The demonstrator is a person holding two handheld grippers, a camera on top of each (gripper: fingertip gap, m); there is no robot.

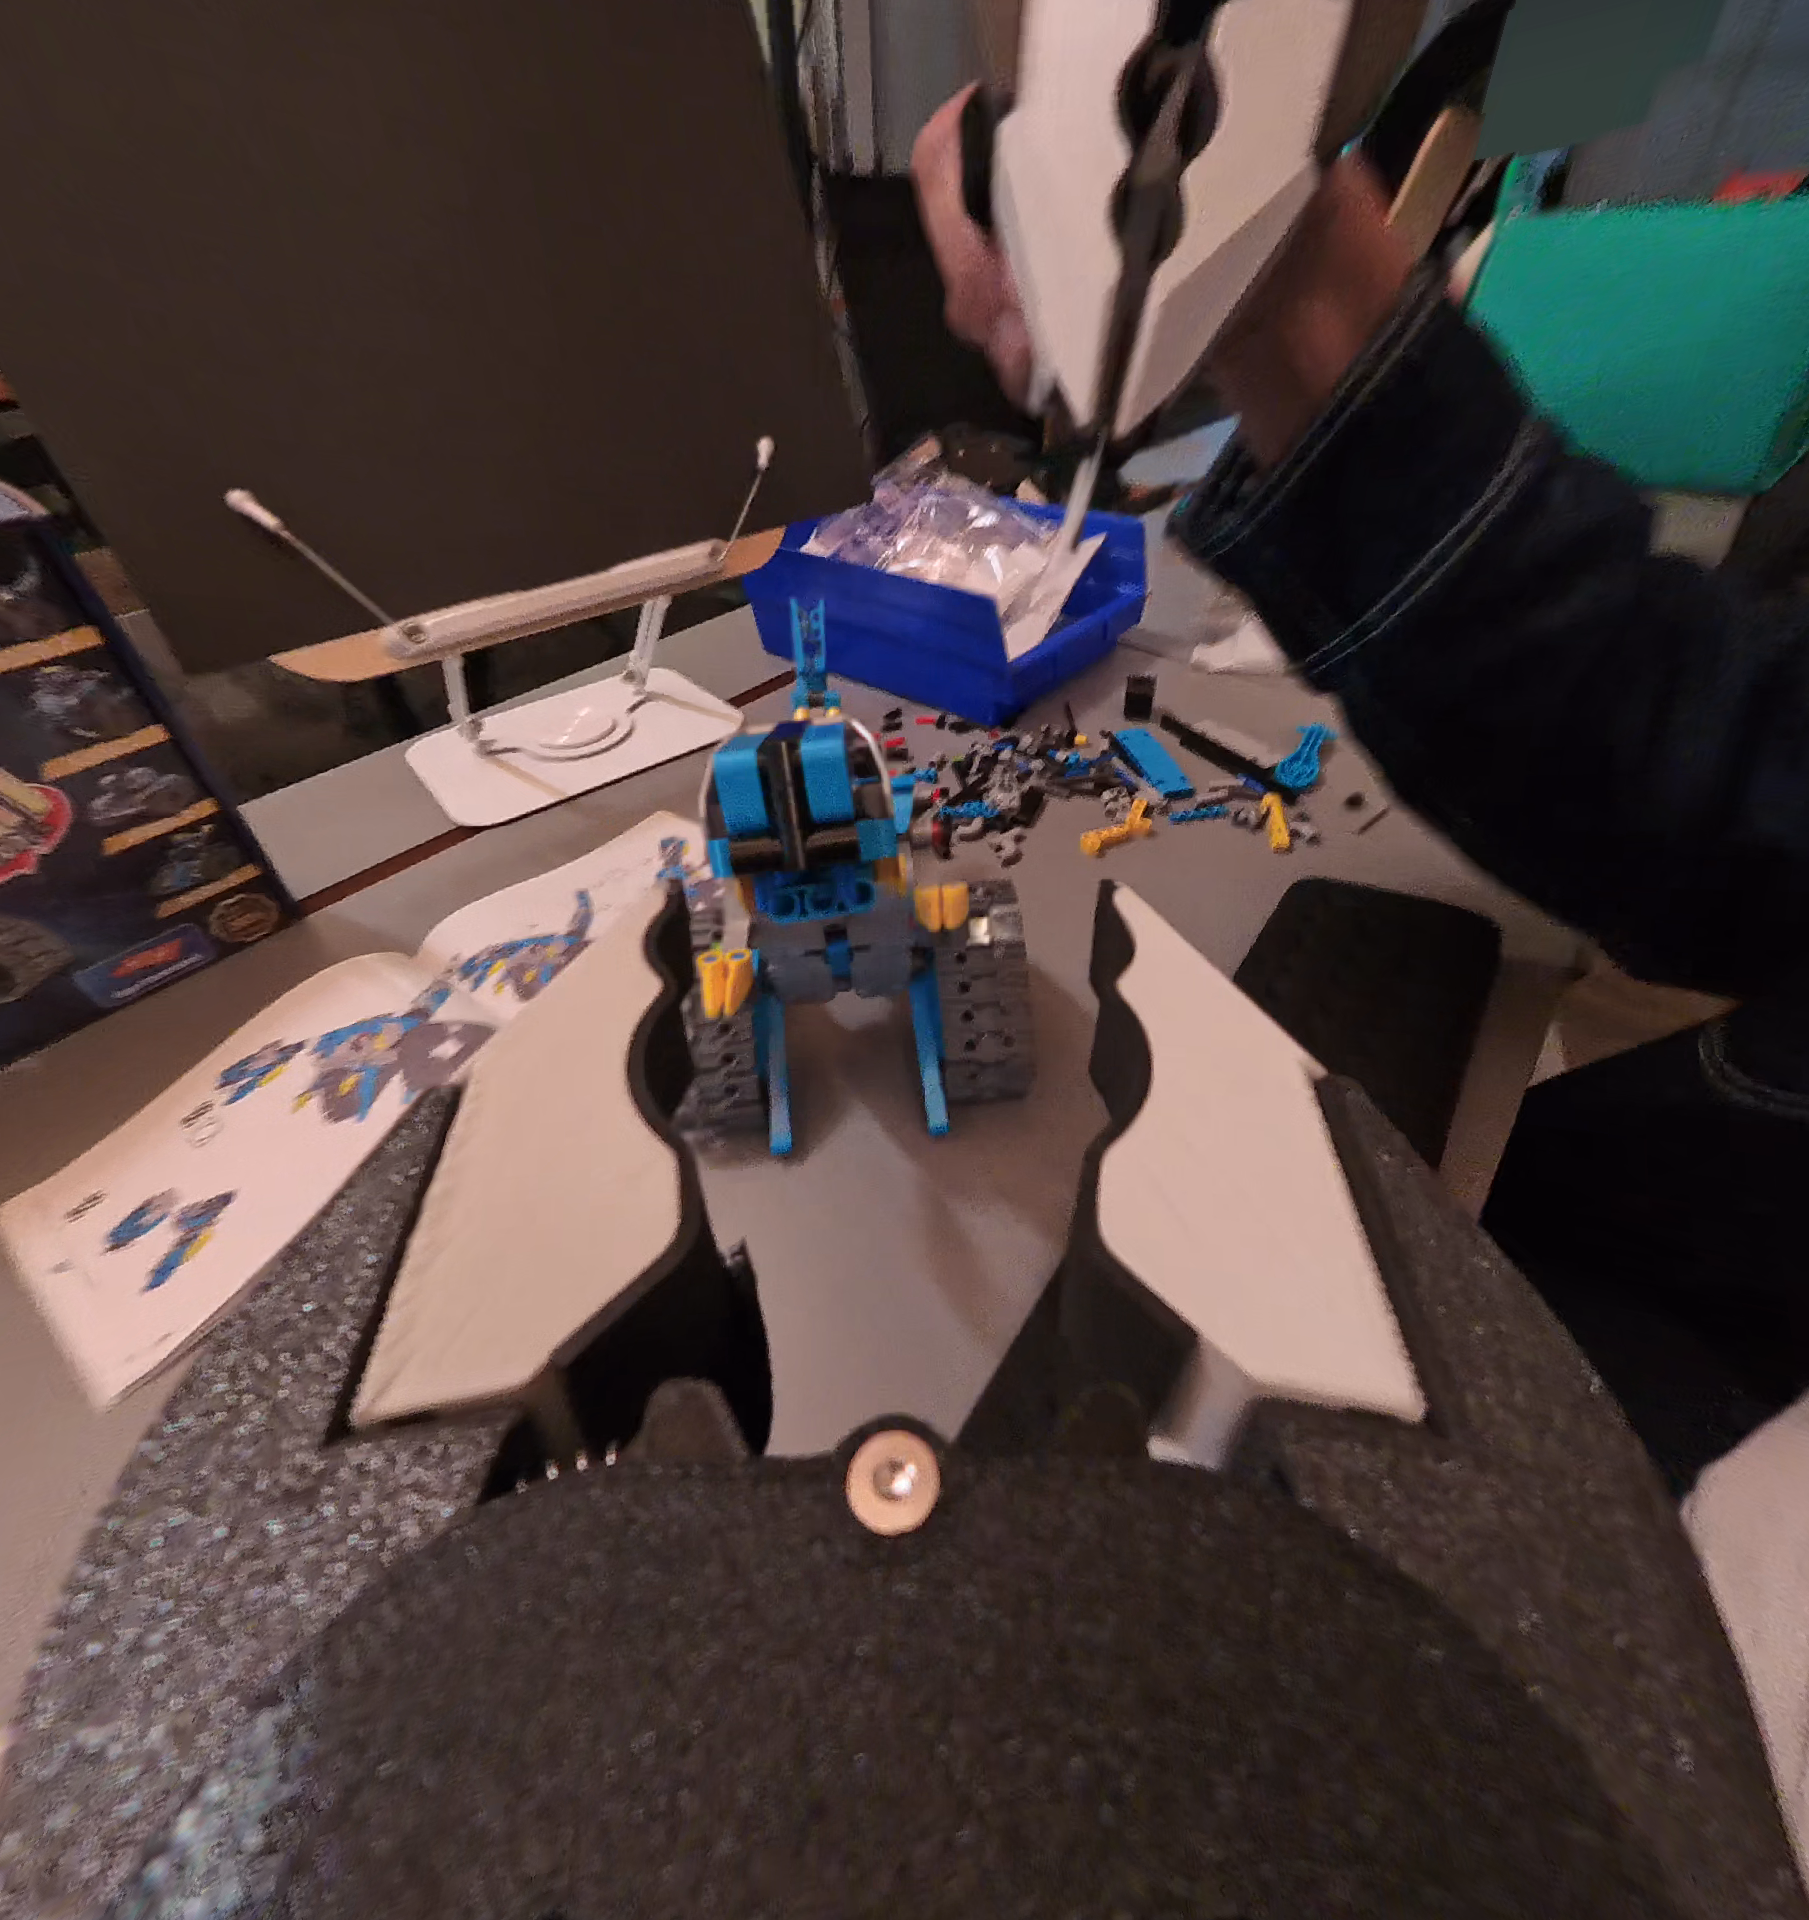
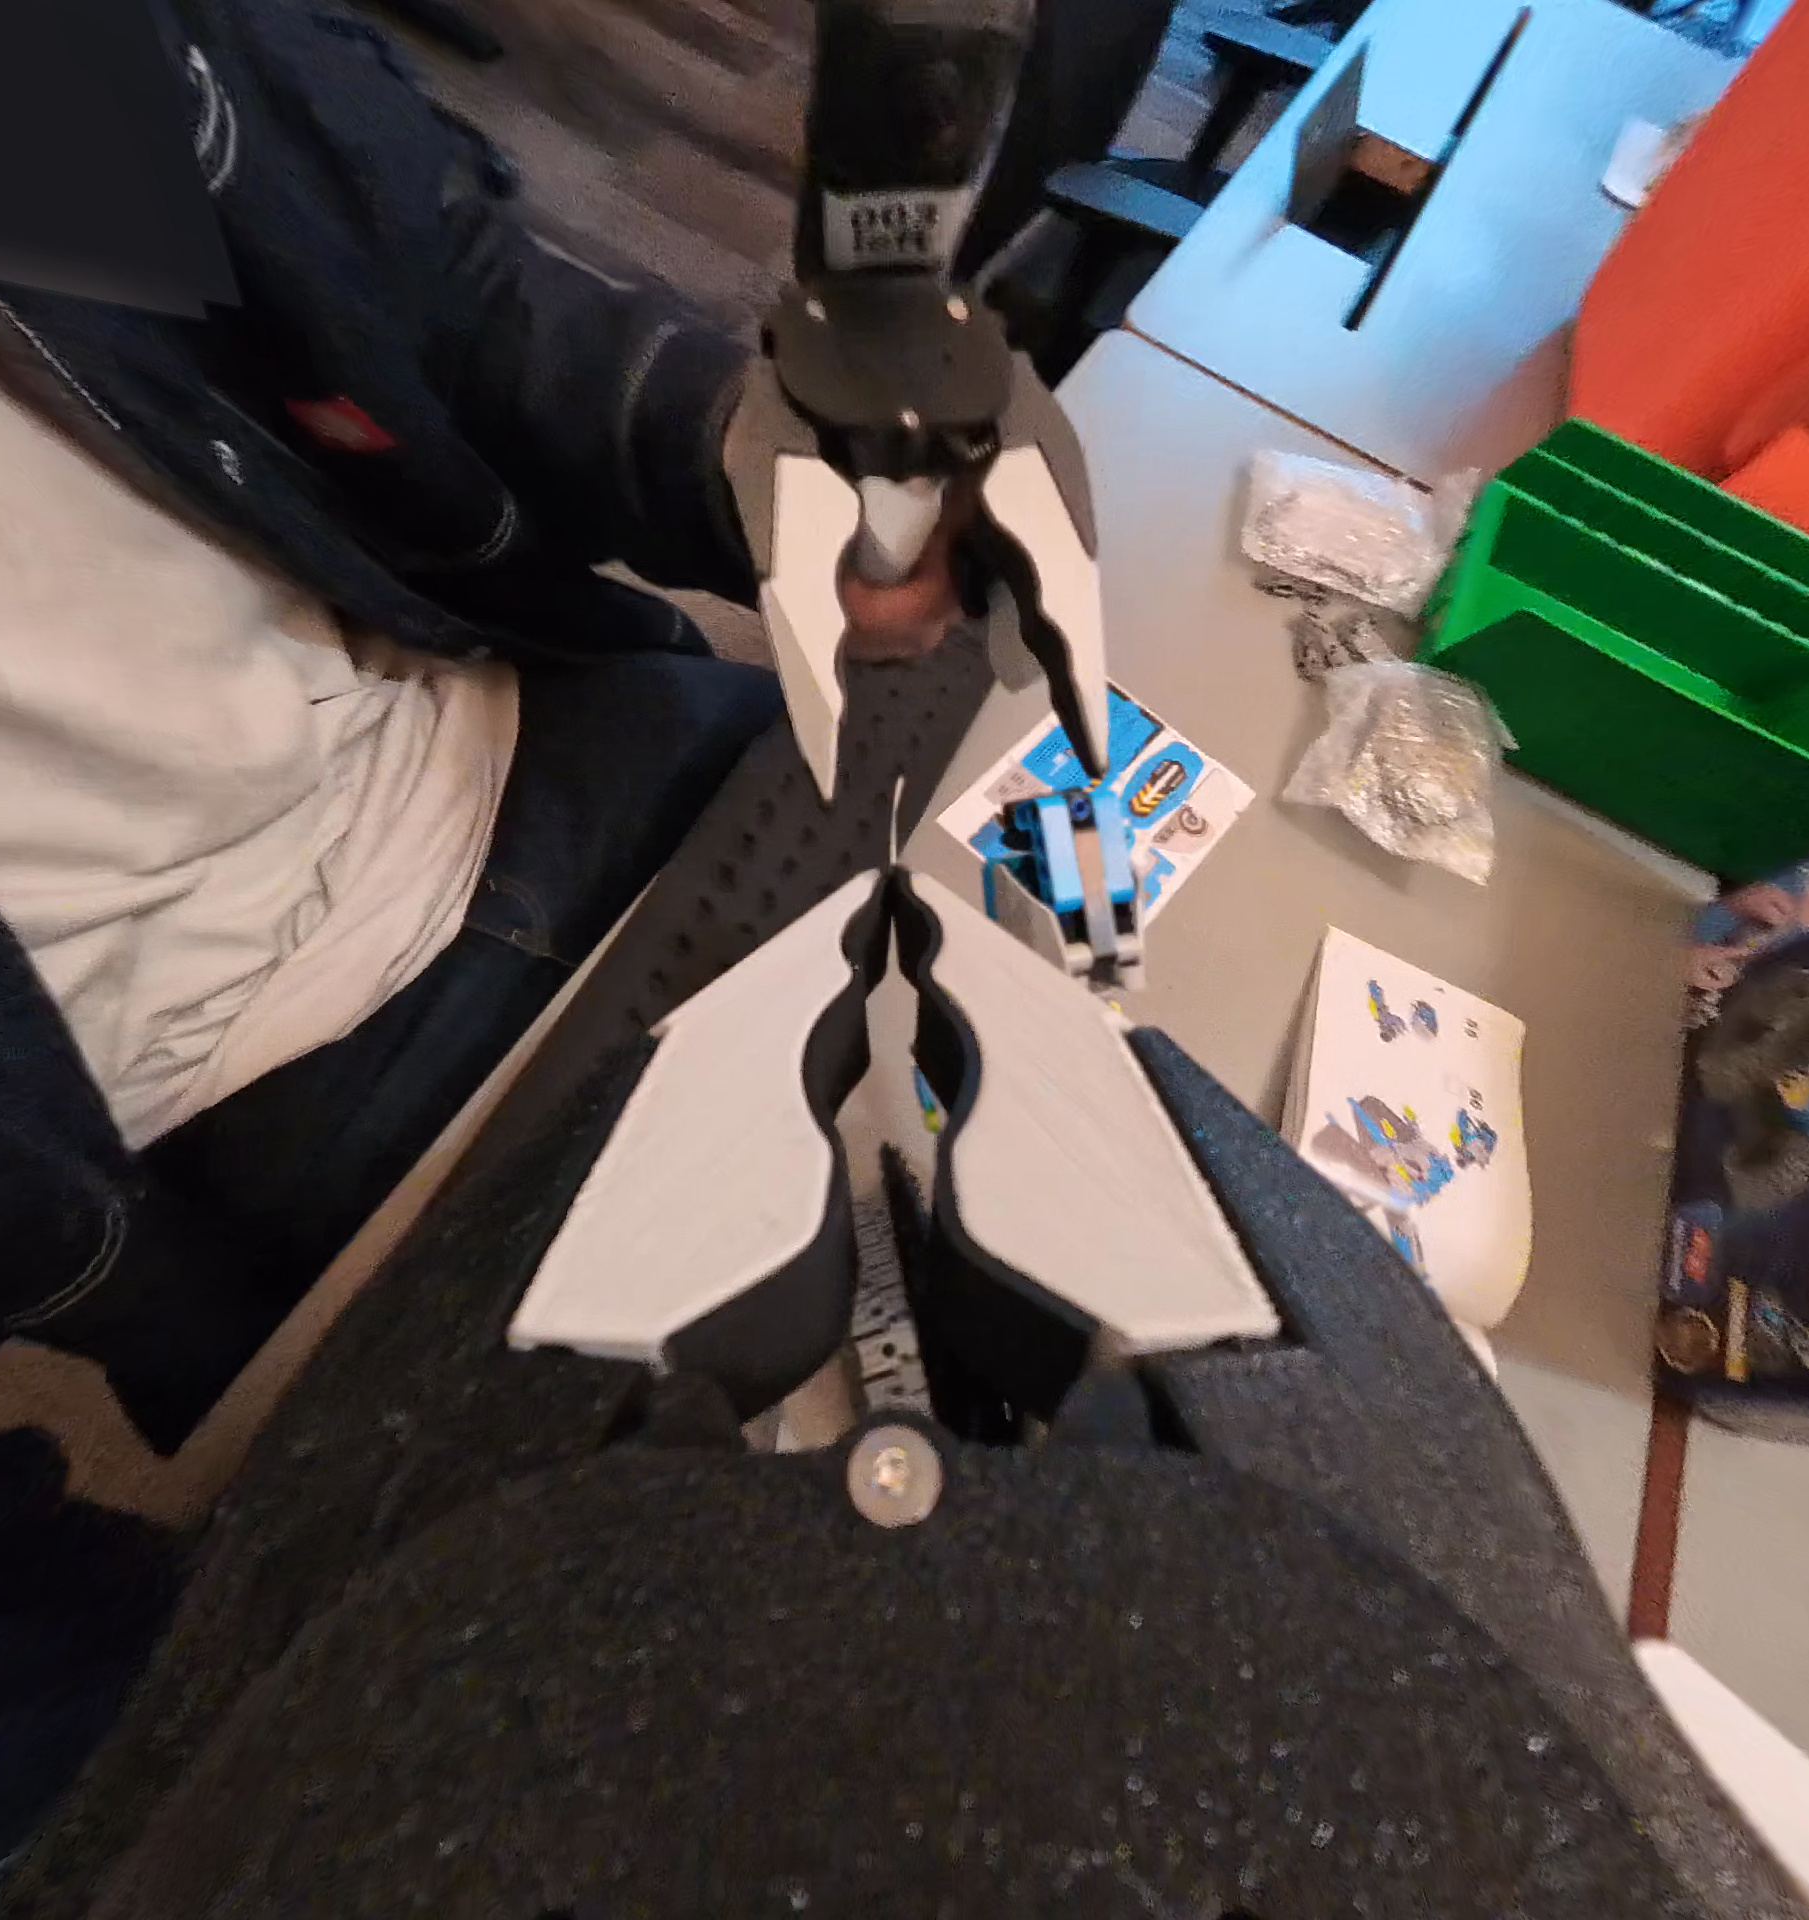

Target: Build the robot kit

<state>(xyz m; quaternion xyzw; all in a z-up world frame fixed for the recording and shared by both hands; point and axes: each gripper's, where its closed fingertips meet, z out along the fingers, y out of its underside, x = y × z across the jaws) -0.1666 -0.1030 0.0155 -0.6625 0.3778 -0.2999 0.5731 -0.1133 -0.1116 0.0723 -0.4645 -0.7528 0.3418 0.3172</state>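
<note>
Blue-and-grey tracked brick model [image 1: 838, 925] stands part-built on bench [image 1: 879, 1247] between open left gripper [image 1: 884, 935] fingers, loose pieces [image 1: 1108, 790] unused; right gripper [image 2: 892, 883] fingers pinch thin white sheet [image 1: 1061, 566].

Left hand-held gripper [image 1: 884, 935] spread wide around tracked brick model [image 1: 838, 935]

Office: desks [image 2: 1326, 343], parts bins [image 1: 941, 613].

Both grippers share one build: speckled black foam-textured bodies, white wedge-shaped fingers [image 1: 557, 1174] lined with wavy black inner pads, and one silver screw [image 1: 892, 1480] at centre base. The left unit carries a white label. The person wears a dark stitched denim jacket [image 2: 391, 343] over a white shirt [image 2: 204, 748].
</note>
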